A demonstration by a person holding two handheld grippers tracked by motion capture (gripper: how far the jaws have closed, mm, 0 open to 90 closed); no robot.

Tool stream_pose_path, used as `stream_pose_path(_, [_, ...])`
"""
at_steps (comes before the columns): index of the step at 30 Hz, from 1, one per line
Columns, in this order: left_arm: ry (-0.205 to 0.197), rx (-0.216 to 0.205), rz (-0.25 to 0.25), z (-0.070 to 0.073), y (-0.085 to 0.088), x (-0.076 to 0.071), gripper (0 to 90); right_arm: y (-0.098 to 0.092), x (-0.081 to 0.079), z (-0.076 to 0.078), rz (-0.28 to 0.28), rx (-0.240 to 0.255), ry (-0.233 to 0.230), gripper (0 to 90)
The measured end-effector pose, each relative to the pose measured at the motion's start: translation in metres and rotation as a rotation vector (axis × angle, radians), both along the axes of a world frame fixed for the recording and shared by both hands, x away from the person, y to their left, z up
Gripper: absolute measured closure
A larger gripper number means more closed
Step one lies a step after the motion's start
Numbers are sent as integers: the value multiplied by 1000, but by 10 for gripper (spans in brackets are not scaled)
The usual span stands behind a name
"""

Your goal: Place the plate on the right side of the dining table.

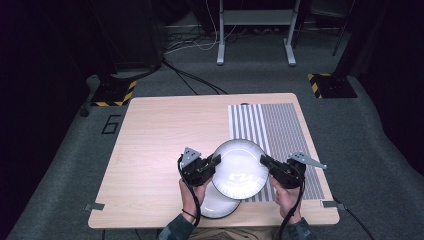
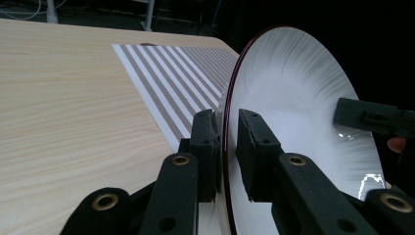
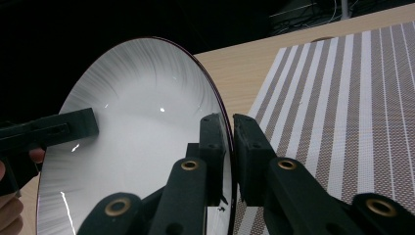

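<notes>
While you hold the plate up between both tools, nearest you at 6 o'clock a second plate lies on the table, partly under the lifted one. The left gripper pinches the lifted plate's rim at 9 o'clock, jaws closed on it. The right gripper pinches the rim at 3 o'clock, jaws closed on it too. In the left gripper view the rim runs edge-on between the two pads; same in the right gripper view.

Progress, as a guess: pickup is done, the plate is off the stack, over the striped mat's near-left corner. Left to do: carry it toward 12–1 o'clock, set it flat on the mat, release both sides. Lower plate untouched.

Hard to tell: how high the plate hangs over the mat, and whether its underside still touches the lower plate. The lower plate's far half is hidden. Your hands are mostly covered by the tools, forearms cut off at the frame bottom. Past the table at 12 o'clock, a stand's legs and cables on dark floor, details murky.
</notes>
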State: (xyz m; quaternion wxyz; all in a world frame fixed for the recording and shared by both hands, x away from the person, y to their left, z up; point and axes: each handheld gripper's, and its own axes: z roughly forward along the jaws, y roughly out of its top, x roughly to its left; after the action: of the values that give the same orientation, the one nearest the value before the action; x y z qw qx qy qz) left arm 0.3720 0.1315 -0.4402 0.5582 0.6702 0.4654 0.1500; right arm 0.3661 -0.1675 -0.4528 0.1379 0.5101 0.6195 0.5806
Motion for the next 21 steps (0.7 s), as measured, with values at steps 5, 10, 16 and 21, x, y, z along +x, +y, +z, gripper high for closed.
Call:
stream_pose_path(5, [5, 2, -10, 3, -6, 8, 773, -6, 3, 1, -10, 14, -1, 827])
stream_pose_path(10, [8, 5, -24, 7, -11, 13, 771, -12, 5, 4, -19, 14, -4, 828])
stream_pose_path(16, [14, 4, -43, 9, -23, 20, 773, -24, 8, 6, -31, 28, -1, 826])
stream_pose_path(21, [14, 5, -55, 11, -31, 26, 773, -32, 11, 8, -47, 34, 1, 824])
